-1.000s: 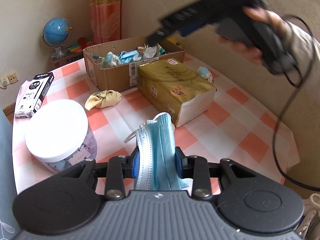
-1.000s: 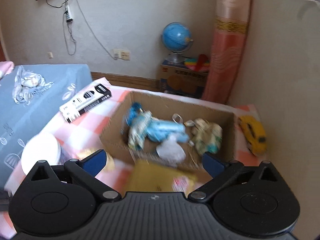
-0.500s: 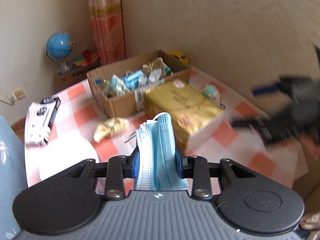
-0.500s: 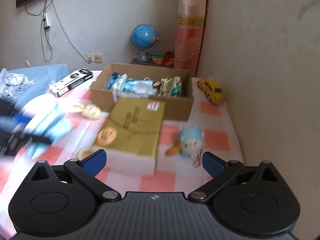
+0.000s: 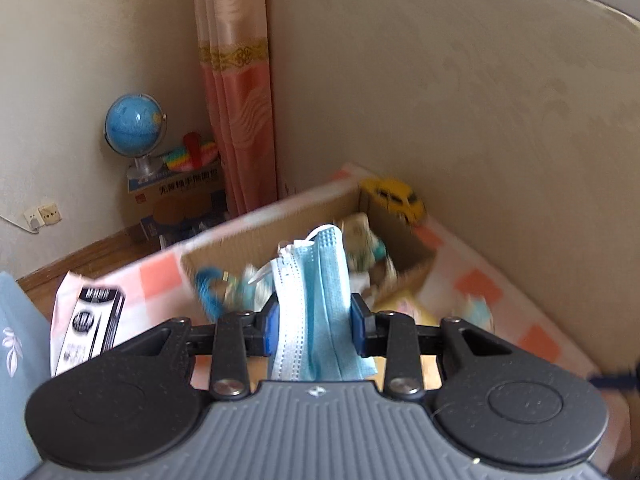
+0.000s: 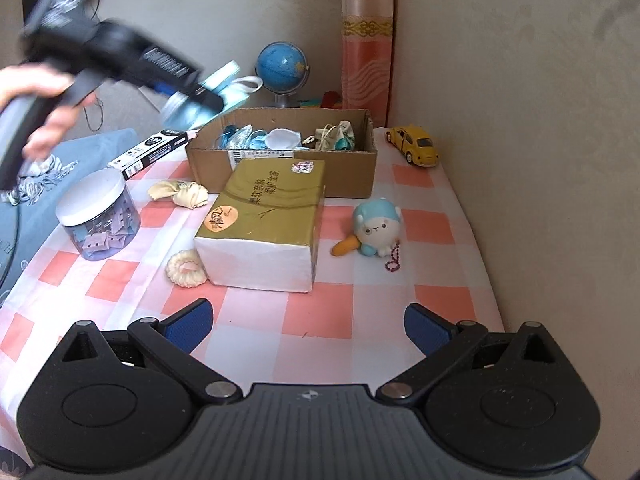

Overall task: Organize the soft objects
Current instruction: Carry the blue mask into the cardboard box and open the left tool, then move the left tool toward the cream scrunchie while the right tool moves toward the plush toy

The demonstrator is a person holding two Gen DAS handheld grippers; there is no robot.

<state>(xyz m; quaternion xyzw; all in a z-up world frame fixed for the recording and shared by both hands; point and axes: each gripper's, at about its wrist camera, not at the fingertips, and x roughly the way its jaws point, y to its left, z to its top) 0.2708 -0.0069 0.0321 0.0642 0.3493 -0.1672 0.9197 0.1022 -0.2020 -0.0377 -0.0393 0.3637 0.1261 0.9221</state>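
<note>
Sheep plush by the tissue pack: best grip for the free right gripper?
Judgement only: take the sheep plush across its round blue-and-white body, coming from above and the near side, where the open right gripper already faces it. The body is the bulkiest soft part; avoid the orange carrot piece and bead chain, which look too thin.

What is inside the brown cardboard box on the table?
The brown cardboard box holds blue face masks, a white pad and a beige-and-teal soft item. Anything under them is covered.

The cloth (image 6: 328, 308) is checked pink and white. The mask (image 5: 316, 312) is light blue, the box (image 6: 296, 172) brown, the pack (image 6: 264, 216) gold with a white end, the car (image 6: 414, 145) yellow, the globe (image 6: 282, 66) blue.
</note>
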